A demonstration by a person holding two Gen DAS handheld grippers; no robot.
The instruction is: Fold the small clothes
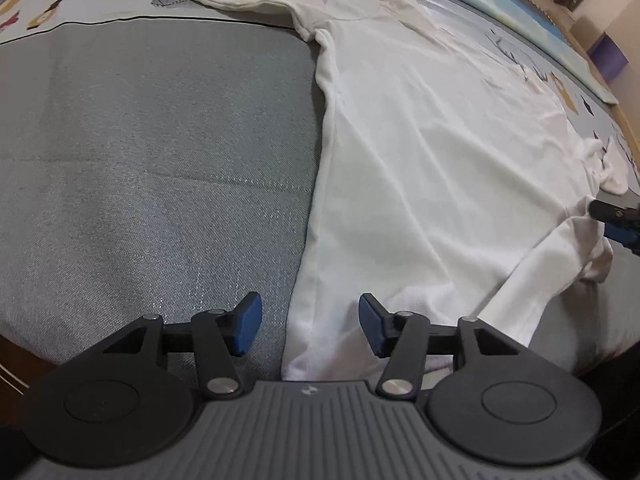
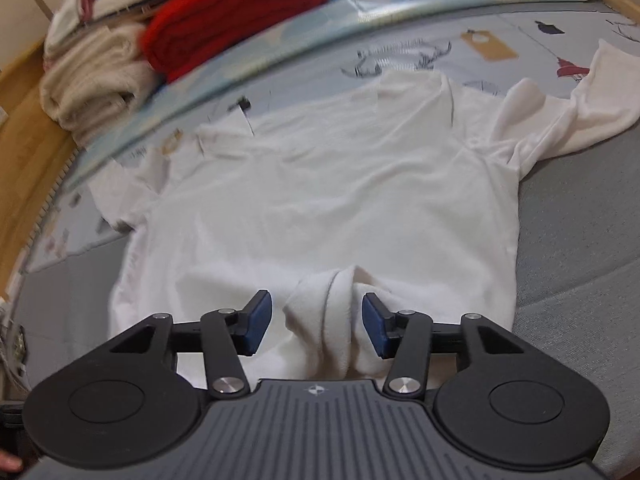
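A white long-sleeved shirt (image 1: pixel 432 152) lies spread flat on the grey bed cover, collar away from me. In the left wrist view my left gripper (image 1: pixel 310 328) is open over the shirt's left hem corner, its jaws wide apart around the side seam. In the right wrist view my right gripper (image 2: pixel 317 328) is open, with a bunched fold of the shirt's hem (image 2: pixel 324 312) standing between its blue pads, not pinched. The shirt (image 2: pixel 328 192) fills that view's middle. The right gripper's tip (image 1: pixel 616 220) shows at the left view's right edge beside the hem.
The grey cover (image 1: pixel 152 168) extends left of the shirt. A patterned sheet (image 2: pixel 400 56) lies beyond the collar. Folded red (image 2: pixel 236 12) and cream (image 2: pixel 92 76) clothes are stacked at the far left by the wooden bed frame (image 2: pixel 24 128).
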